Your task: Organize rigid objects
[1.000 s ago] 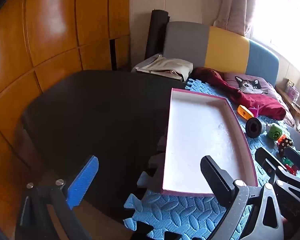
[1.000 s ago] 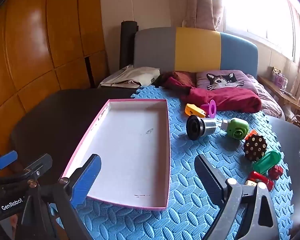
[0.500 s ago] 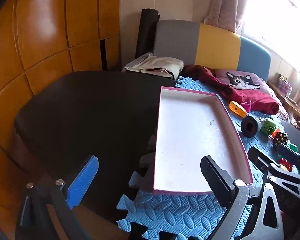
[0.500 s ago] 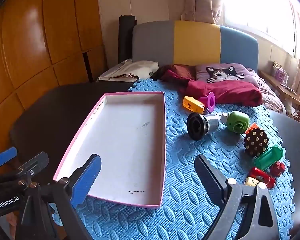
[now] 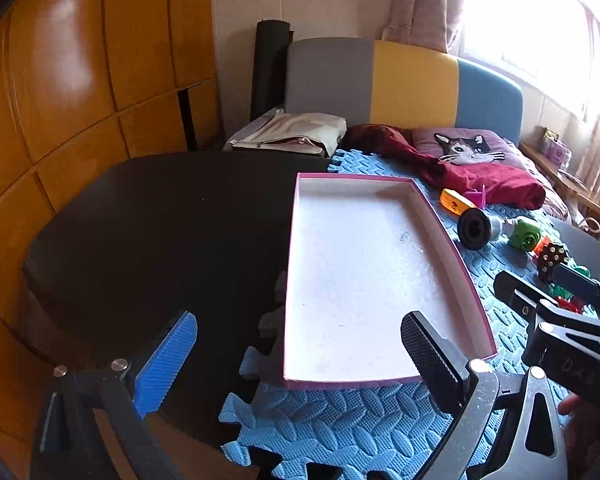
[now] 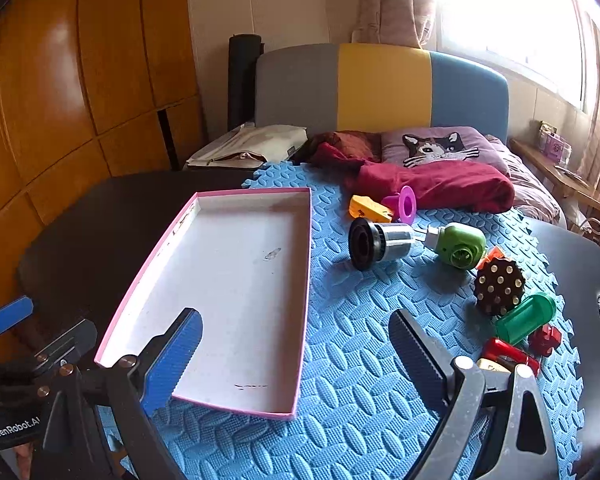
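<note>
Overhead, both grippers (image 5: pixel 299 354) (image 6: pixel 296 348) spread wide and empty, near edge of pink-rimmed tray (image 6: pixel 236 400) just below.

Dark tabletop (image 6: pixel 100 216) carries a blue foam mat (image 6: pixel 352 360) over its right part. On the mat: an empty pink-rimmed tray (image 6: pixel 236 280) at left; loose toys (image 6: pixel 500 288) scattered at right; a red cloth (image 6: pixel 432 186) at the far edge.

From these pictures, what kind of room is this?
Probably a bedroom at home: a bed with a padded headboard, a cat-face pillow, and a curtained window beside it.
</note>
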